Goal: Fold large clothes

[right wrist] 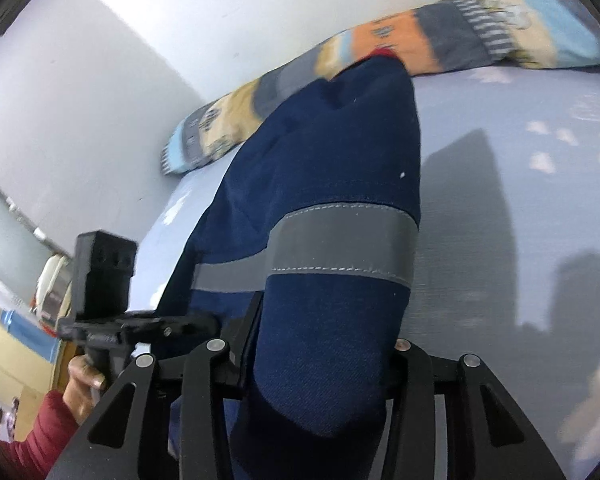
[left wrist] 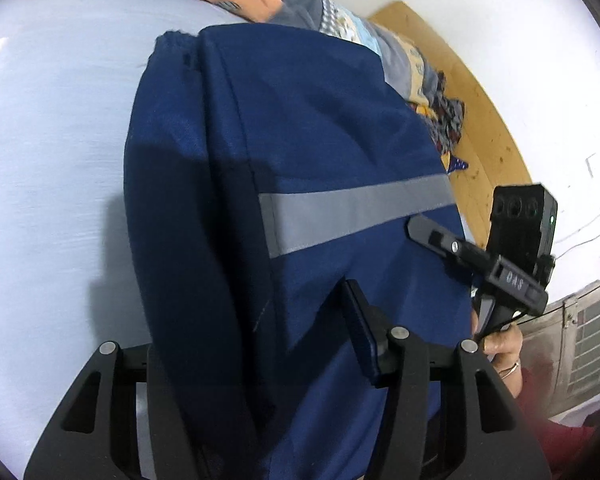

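A navy blue garment (left wrist: 300, 128) with a grey reflective stripe (left wrist: 352, 208) is lifted off the pale blue bed sheet (left wrist: 52, 160). My left gripper (left wrist: 260, 320) is shut on a thick fold of it; the cloth hides one finger, and the other pad (left wrist: 360, 328) presses on the fabric. In the right wrist view the garment (right wrist: 340, 152) bulges up between the fingers of my right gripper (right wrist: 328, 332), which is shut on a bunched fold just below the stripe (right wrist: 340, 240). Each gripper shows beside the other: the right gripper (left wrist: 424, 230) at the garment's right edge, the left gripper (right wrist: 196, 322) at its left edge.
A patterned pillow (right wrist: 440, 48) lies along the head of the bed, against a white wall (right wrist: 180, 12). A wooden board (left wrist: 484, 128) and a small heap of printed cloth (left wrist: 448, 124) sit at the bed's side. A hand in a red sleeve (right wrist: 72, 388) holds the left gripper.
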Tool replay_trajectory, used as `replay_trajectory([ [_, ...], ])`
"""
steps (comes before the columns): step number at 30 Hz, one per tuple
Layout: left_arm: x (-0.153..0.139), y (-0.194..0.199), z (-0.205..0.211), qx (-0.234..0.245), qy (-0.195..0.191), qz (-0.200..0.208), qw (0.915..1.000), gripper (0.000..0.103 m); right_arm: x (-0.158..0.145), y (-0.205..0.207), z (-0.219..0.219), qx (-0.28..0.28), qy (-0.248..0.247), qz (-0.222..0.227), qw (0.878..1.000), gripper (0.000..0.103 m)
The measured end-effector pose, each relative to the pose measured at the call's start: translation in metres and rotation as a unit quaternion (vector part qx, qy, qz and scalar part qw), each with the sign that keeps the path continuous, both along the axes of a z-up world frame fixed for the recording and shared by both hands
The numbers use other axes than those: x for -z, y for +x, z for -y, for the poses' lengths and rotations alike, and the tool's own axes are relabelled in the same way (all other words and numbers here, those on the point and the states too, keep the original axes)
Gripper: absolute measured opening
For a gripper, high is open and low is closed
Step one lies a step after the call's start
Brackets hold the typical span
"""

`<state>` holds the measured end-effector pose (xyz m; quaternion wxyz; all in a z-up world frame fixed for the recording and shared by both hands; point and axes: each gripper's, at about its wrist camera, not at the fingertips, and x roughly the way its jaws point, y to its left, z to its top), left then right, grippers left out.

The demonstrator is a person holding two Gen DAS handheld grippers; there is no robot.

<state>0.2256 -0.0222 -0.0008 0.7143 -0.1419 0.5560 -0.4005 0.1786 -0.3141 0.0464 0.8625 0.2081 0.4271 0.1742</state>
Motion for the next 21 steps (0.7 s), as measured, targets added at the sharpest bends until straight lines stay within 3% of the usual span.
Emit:
replay_trajectory([
  [3,0.016,0.000,0.022,-0.004,0.035,-0.012,0.9993,0.053,0.010,0.005,0.027,0.026,-0.011,-0.018,0.999,0.045],
  [5,0.026,0.003,0.029,-0.022,0.069,-0.026,0.9971,0.053,0.024,0.018,0.031,0.046,-0.039,-0.053,0.997,0.059],
  [6,0.025,0.004,0.029,-0.027,0.068,-0.029,0.9969,0.053,0.033,0.025,0.033,0.058,-0.057,-0.090,0.993,0.062],
  [8,0.018,0.004,0.018,-0.042,0.066,-0.031,0.9965,0.053,0.049,0.027,0.047,0.089,-0.031,-0.151,0.984,0.065],
  [10,0.010,0.004,0.005,-0.064,0.069,-0.027,0.9952,0.053,0.044,0.020,0.060,0.114,-0.008,-0.158,0.981,0.065],
  [12,-0.002,-0.008,-0.022,-0.097,0.094,0.009,0.9908,0.053,0.028,0.007,0.065,0.137,-0.032,-0.139,0.980,0.065],
  [15,-0.027,-0.027,-0.032,-0.127,0.118,0.080,0.9816,0.053,-0.005,-0.024,0.060,0.146,-0.092,-0.070,0.982,0.061],
  [17,-0.037,-0.048,-0.025,-0.127,0.112,0.117,0.9786,0.053,-0.028,-0.048,0.041,0.104,-0.105,-0.017,0.989,0.044],
  [19,-0.050,-0.085,-0.012,-0.114,0.112,0.169,0.9726,0.054,-0.034,-0.068,0.025,0.085,-0.127,0.003,0.988,0.030],
  [21,-0.051,-0.117,0.005,-0.091,0.131,0.208,0.9652,0.055,-0.033,-0.089,0.009,0.075,-0.143,0.014,0.987,0.022],
])
